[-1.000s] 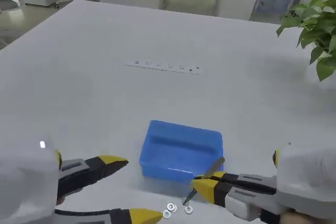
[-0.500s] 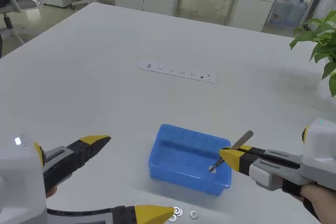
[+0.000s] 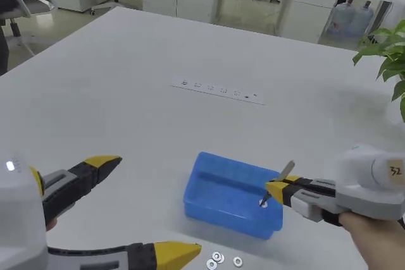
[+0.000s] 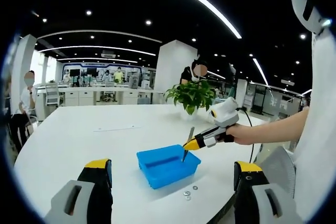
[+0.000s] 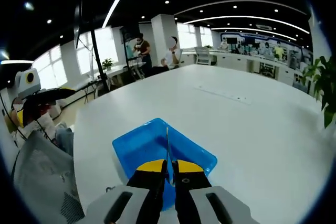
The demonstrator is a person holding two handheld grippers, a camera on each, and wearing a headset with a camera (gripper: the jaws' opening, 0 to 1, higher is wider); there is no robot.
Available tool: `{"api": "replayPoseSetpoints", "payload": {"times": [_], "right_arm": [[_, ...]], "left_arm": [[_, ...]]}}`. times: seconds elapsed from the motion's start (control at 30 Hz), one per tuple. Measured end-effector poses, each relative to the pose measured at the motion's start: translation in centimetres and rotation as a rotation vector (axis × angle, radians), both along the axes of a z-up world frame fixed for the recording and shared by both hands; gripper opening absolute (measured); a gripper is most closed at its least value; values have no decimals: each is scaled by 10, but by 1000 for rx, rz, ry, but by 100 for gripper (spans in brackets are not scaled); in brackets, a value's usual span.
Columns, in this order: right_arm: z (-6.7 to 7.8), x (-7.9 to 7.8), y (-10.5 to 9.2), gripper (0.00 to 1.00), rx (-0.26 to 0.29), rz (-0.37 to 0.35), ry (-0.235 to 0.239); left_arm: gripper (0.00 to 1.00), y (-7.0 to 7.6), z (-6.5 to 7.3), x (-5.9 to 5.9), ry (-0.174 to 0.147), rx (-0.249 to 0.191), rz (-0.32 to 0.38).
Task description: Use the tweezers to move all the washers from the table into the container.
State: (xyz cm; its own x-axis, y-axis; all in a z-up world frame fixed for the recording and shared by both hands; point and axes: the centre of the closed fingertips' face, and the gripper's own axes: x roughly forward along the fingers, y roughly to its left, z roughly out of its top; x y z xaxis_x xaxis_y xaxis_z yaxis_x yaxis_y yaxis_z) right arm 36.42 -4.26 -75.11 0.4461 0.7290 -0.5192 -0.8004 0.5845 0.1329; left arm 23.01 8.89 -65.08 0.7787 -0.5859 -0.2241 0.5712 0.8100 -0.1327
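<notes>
The right gripper (image 3: pixel 274 191) was seen w/ its jaws closed tight on the tweezers (image 3: pixel 279 179), which were held slanted, handle end up and tip down. The tip was placed inside the blue container (image 3: pixel 226 215), nr its right-hand end in the head view; whether anything was pinched in the tip, or whether the tip touched the container floor, could not be told. The container was set on the white tabletop (image 3: pixel 126 93). Three washers (image 3: pixel 218 257) were left on the tabletop just in front of the container's near wall, two of them touching or almost so, the third just beside them to the right. The left gripper (image 3: pixel 158 205) was held to the left of the container, apart from it, w/ its yellow-tipped jaws spread wide and nothing btwn them; the lower jaw tip was seen close to the washers but not touching. In the left gripper view the container and washers were framed btwn those two jaws. A socket strip (image 3: pixel 218 90) was set into the tabletop well beyond the container, and a leafy plant (image 3: pixel 386 49) was seen at the far right edge.
</notes>
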Motion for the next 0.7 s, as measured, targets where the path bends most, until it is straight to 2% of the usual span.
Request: {"api": "replayPoseSetpoints", "payload": {"times": [0.1,0.3,0.5,0.7], "right_arm": [[-7,3,2,3,-14,2,4],[-16,5,6,3,-41,7,7],[-19,3,5,3,-59,13,7],[-18,1,3,3,-45,-1,10]], "left_arm": [[99,0,1,-1,2,-16,-1],[99,5,0,0,2,1,11],[99,9,-1,-1,5,7,18],[99,7,-1,0,9,10,13]]}}
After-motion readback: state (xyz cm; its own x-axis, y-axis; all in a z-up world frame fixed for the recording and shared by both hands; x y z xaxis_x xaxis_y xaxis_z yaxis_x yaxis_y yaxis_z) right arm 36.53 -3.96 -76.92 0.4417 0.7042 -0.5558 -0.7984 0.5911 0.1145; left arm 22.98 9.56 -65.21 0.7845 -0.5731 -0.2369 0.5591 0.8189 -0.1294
